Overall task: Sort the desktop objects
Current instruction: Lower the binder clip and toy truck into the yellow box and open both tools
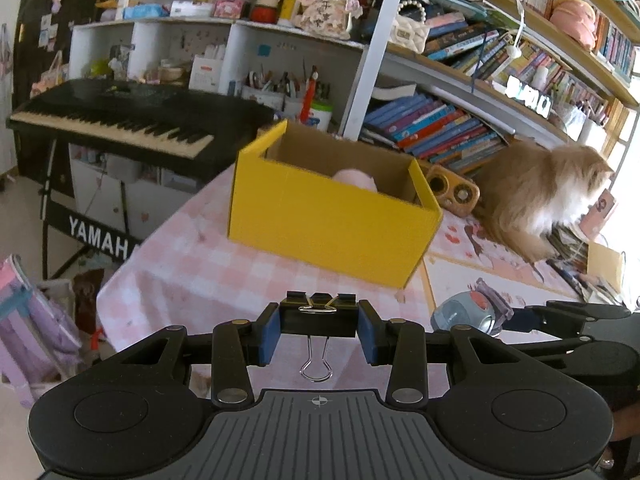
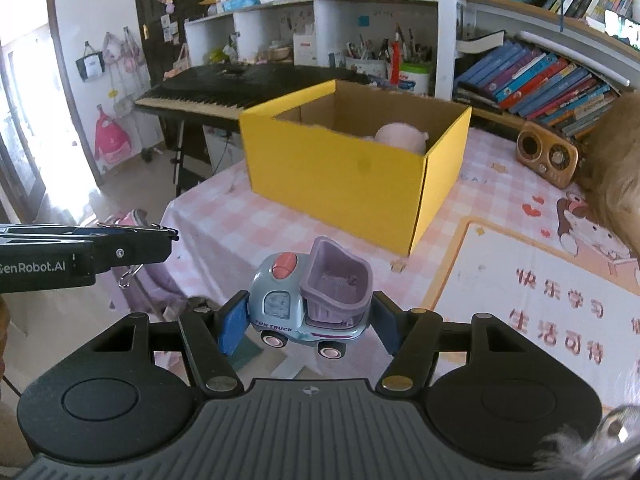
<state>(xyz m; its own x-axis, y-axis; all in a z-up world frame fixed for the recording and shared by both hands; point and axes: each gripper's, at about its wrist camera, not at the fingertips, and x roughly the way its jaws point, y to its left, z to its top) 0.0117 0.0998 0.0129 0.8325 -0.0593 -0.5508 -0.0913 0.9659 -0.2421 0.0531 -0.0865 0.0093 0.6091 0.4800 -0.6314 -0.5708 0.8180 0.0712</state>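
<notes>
My left gripper (image 1: 319, 330) is shut on a black binder clip (image 1: 319, 316) and holds it above the pink checked tablecloth (image 1: 192, 264), in front of the yellow cardboard box (image 1: 332, 220). My right gripper (image 2: 308, 324) is shut on a toy dump truck (image 2: 310, 296) with a grey-blue cab and purple bed, held above the table before the yellow cardboard box (image 2: 344, 176). A pink plush (image 2: 400, 136) lies inside the box. The truck (image 1: 472, 312) shows at the right of the left wrist view; the left gripper with the clip (image 2: 136, 240) shows at the left of the right wrist view.
A fluffy cat (image 1: 536, 196) stands on the table right of the box. A brown retro radio (image 2: 548, 156) sits by the books. A Yamaha keyboard (image 1: 116, 120) stands left, beyond the table edge. A printed mat (image 2: 532, 304) covers the right of the table.
</notes>
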